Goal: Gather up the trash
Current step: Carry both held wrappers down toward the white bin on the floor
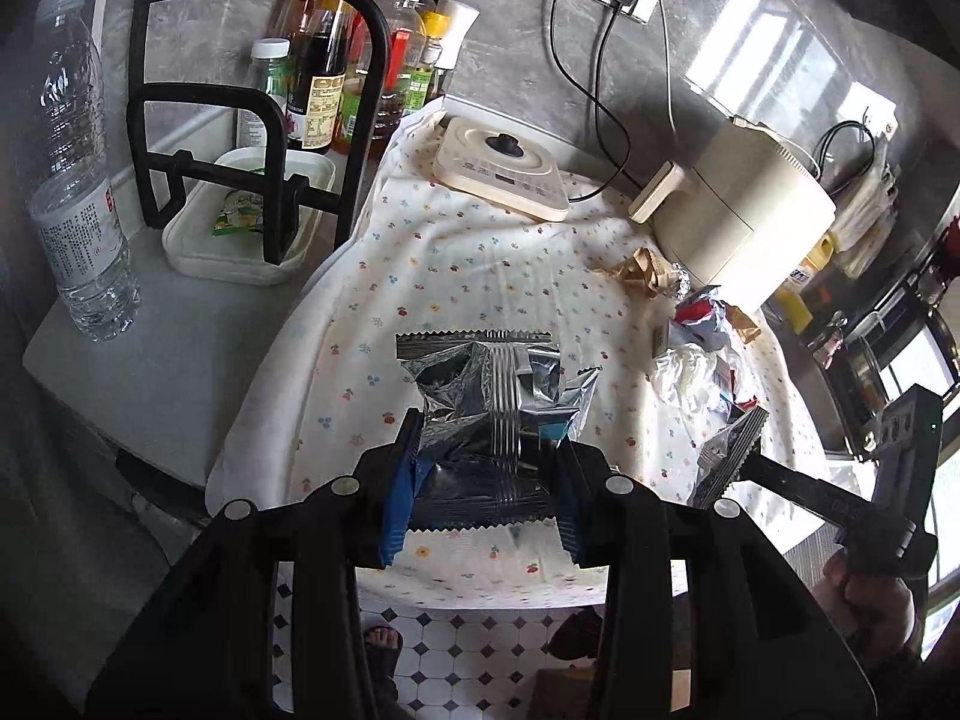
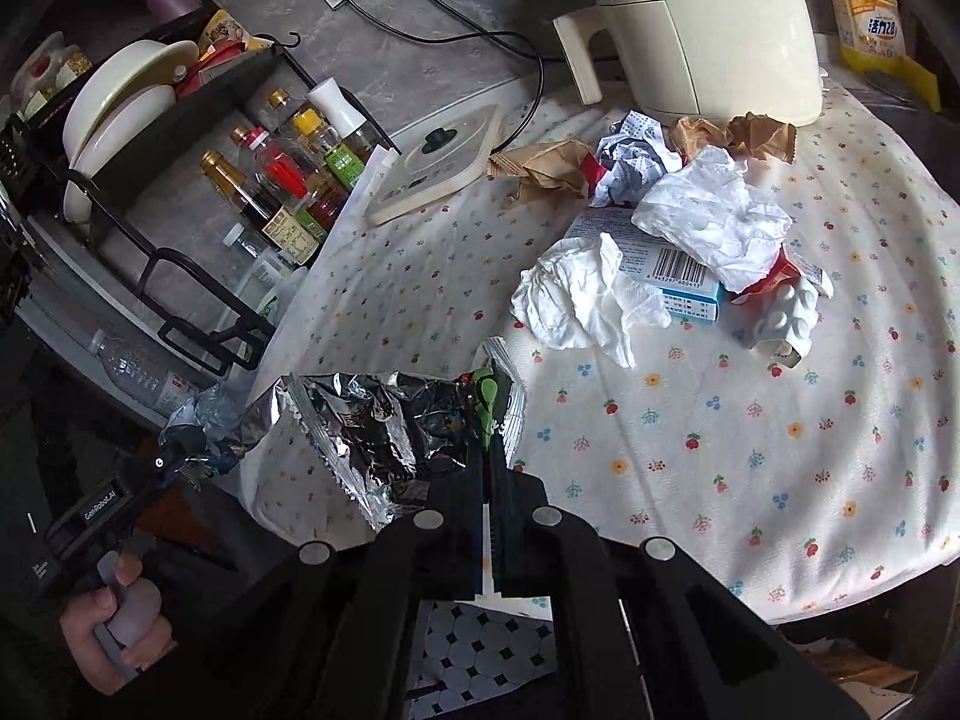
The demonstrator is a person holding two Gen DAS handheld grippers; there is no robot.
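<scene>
I have a foil snack wrapper [image 1: 489, 414] clamped in my left gripper [image 1: 486, 480]. The jaws stand partly apart, and both blue pads [image 1: 401, 492] press on the wrapper's sides, so it is gripped across its width and held above the flowered tablecloth [image 1: 468, 264]. Its crimped top edge points away from me toward the back wall.

My right gripper [image 2: 489, 450] is pinched fully together on the edge of a second foil wrapper [image 2: 384, 426], a crumpled silver bag with a green mark near the fingertips. The bag hangs out to the left of the closed jaws, lifted off the cloth near the table's front edge. From the left wrist view I see that same gripper at the far right with its wrapper's zigzag edge [image 1: 735, 456] sticking up, and the hand [image 1: 870, 600] holding it below.

In the right wrist view, my left gripper [image 2: 180, 456] shows at the lower left, with the hand [image 2: 114, 618] on its handle.

The rest of the trash sits further back on the cloth: two crumpled white tissues [image 2: 582, 294], a small blue-and-white box [image 2: 678, 276] with a barcode lying partly under them, a balled receipt [image 2: 636, 156], and crumpled brown paper [image 2: 546, 171] close to the cream air fryer [image 2: 702, 24]. A white plastic blister piece [image 2: 786, 318] lies just right of the box.
</scene>
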